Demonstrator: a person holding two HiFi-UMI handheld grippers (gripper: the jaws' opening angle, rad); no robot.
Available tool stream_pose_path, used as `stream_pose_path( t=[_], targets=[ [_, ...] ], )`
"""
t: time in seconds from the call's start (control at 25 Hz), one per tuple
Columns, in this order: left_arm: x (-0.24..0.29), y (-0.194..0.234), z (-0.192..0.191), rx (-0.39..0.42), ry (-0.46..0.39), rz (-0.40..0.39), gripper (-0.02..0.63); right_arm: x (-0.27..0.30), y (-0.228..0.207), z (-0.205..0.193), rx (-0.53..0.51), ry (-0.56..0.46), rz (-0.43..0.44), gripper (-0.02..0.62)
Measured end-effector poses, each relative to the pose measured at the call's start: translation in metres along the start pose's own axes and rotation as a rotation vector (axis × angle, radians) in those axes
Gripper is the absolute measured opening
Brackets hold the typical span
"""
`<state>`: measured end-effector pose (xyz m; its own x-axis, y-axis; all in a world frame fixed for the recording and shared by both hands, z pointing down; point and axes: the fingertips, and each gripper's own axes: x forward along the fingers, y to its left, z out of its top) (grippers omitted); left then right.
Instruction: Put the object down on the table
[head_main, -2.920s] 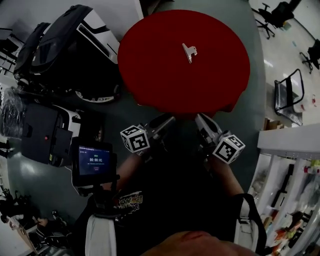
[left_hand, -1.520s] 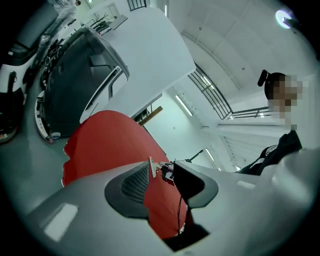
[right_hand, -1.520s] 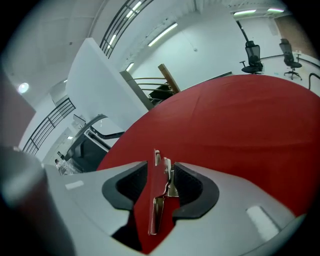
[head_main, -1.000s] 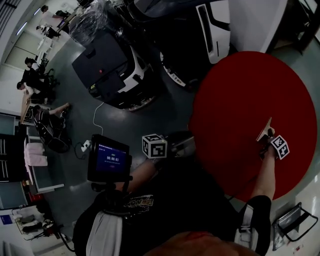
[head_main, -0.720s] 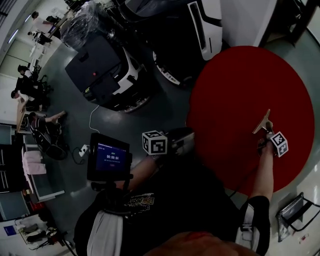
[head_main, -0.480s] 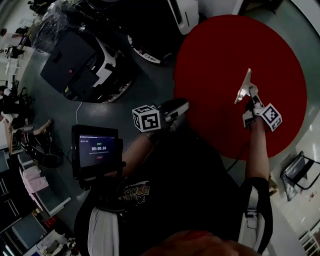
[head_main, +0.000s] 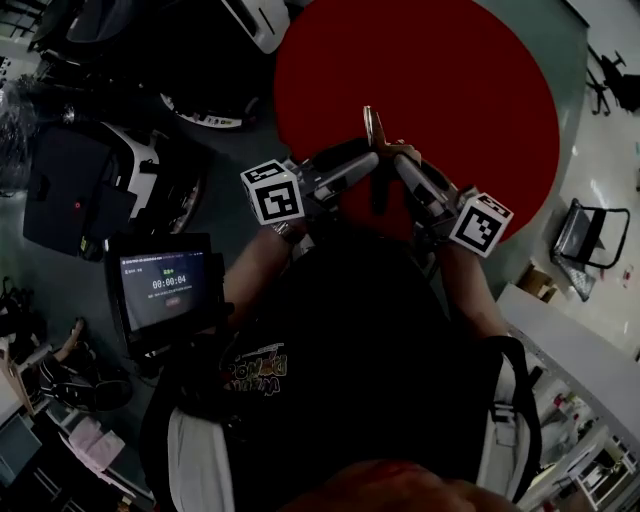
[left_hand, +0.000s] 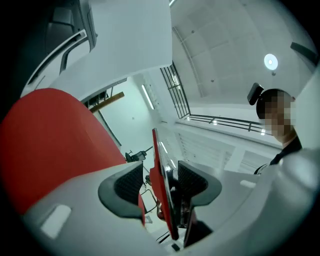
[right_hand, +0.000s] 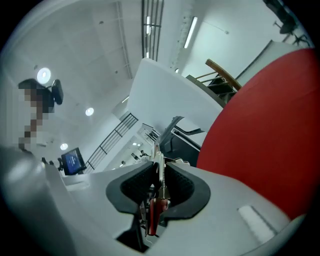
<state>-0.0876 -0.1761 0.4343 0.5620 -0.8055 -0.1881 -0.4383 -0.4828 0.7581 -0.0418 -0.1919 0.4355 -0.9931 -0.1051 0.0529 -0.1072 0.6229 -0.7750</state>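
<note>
A metal spring clip (head_main: 370, 124) stands upright in the air over the near edge of the round red table (head_main: 450, 90). My right gripper (head_main: 400, 162) is shut on its lower end; in the right gripper view the clip (right_hand: 158, 165) is pinched between the black pads. My left gripper (head_main: 368, 160) has come in from the left, tip to tip with the right one. In the left gripper view the clip's thin plate (left_hand: 159, 170) stands edge-on between the left gripper's (left_hand: 161, 186) jaws, with a gap to each pad. The red table (left_hand: 50, 135) lies beside both grippers.
A screen with a timer (head_main: 165, 285) hangs at my left. Dark machines (head_main: 80, 180) stand on the floor left of the table. A wire cart (head_main: 585, 235) and a white counter (head_main: 570, 330) are at the right.
The right gripper has carried the clip off the table's right side back toward my body. The left gripper has risen to meet it, and the clip now stands between its jaws.
</note>
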Motion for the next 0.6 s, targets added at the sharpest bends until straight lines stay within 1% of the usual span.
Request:
stream_pose_path(
  t=[0.08, 0.2, 0.32, 0.48, 0.6],
  targets=[
    [0.008, -0.01, -0.001, -0.032, 0.02, -0.044, 0.218, -0.005, 0.005, -0.003, -0.045, 0.013, -0.058, 0.084],
    [0.004, 0.012, 0.013, -0.094, 0.048, -0.07, 0.215, 0.027, 0.005, -0.007, -0.064, 0.03, -0.097, 0.084],
    [-0.007, 0.02, 0.024, -0.15, 0.038, -0.107, 0.144, 0.047, 0.009, -0.017, -0.089, 0.037, -0.126, 0.084],
    [-0.019, 0.006, 0.023, -0.162, 0.04, -0.15, 0.137, 0.045, 0.027, -0.027, -0.137, 0.014, -0.153, 0.086],
    [-0.027, -0.004, 0.022, -0.188, 0.026, -0.178, 0.133, 0.042, 0.039, -0.032, -0.162, -0.008, -0.164, 0.087]
  ],
)
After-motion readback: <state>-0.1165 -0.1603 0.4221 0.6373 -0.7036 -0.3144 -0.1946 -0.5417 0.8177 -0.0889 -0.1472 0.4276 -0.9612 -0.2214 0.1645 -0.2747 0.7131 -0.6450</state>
